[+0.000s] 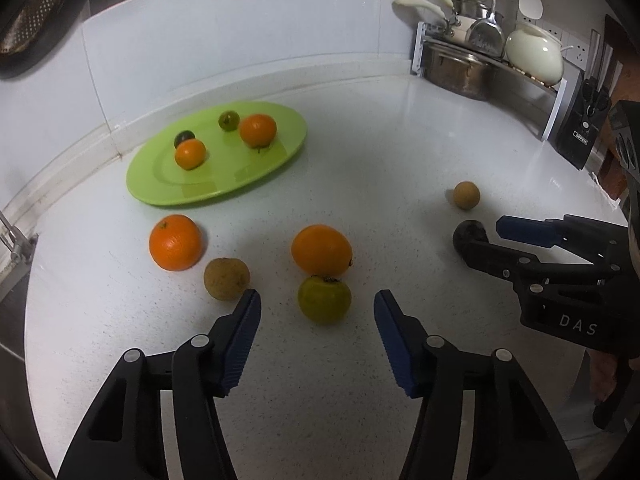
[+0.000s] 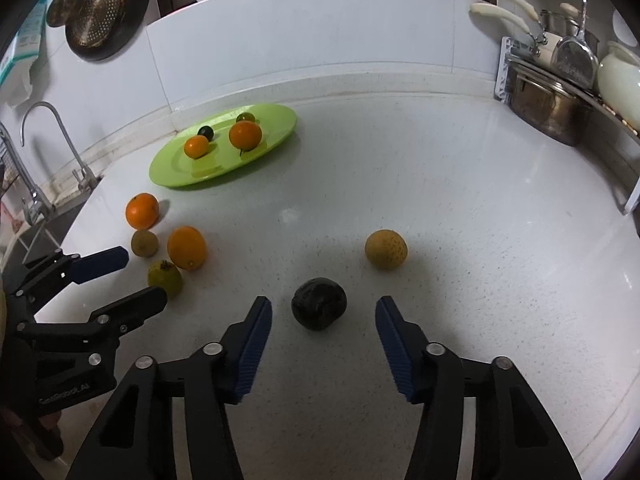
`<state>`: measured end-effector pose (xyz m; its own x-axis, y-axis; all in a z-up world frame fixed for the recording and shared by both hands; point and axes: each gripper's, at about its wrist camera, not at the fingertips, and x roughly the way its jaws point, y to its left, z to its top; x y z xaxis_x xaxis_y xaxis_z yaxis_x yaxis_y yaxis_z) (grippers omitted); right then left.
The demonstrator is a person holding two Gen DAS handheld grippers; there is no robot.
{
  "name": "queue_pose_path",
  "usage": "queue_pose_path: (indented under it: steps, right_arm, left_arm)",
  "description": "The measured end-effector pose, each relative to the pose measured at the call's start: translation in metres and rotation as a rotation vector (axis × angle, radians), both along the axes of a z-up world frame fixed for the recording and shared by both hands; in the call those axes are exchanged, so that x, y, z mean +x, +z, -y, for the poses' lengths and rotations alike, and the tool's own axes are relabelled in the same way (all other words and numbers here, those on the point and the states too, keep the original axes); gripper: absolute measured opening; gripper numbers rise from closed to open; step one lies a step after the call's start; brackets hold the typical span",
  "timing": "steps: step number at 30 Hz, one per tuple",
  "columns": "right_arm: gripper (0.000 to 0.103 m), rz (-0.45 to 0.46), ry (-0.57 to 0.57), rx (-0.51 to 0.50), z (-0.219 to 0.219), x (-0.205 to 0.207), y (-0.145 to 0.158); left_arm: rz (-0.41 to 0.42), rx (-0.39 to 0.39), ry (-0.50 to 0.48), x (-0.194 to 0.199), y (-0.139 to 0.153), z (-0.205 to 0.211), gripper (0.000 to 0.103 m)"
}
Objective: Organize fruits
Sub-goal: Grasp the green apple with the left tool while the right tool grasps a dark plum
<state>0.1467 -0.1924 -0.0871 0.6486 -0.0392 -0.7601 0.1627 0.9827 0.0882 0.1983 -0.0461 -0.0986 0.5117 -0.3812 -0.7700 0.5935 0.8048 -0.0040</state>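
Left tool [image 1: 318,308] wide at green fruit [image 1: 324,299]; right tool [image 2: 323,314] wide at dark fruit [image 2: 319,303]; round fruits risked rolling off worktop [image 2: 460,200] if nudged

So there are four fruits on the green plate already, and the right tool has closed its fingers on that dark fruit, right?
Not quite. The green plate does hold four fruits, but the right gripper is open: in the right wrist view its fingers stand wide apart on either side of the dark fruit, without touching it.

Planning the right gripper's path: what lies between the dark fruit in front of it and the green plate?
Only bare counter lies between the dark fruit and the green plate, as the right wrist view shows.
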Motion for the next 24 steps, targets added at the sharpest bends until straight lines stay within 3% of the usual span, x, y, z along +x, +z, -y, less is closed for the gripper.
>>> queue_pose_path:
  steps: [14,19,24]
  right_arm:
    - [0.040,-0.030,0.030,0.010,0.001,0.011,-0.010]
    - [0.033,-0.031,0.039,0.004,0.000,0.013,-0.009]
    - [0.033,-0.020,0.049,0.006,-0.002,0.011,-0.005]
  left_arm:
    - [-0.030,-0.007,0.003,0.010,-0.009,0.005,0.040]
    - [-0.035,-0.015,-0.004,0.010,-0.010,0.005,0.030]
    - [-0.036,-0.025,-0.011,0.008,-0.006,0.004,0.030]
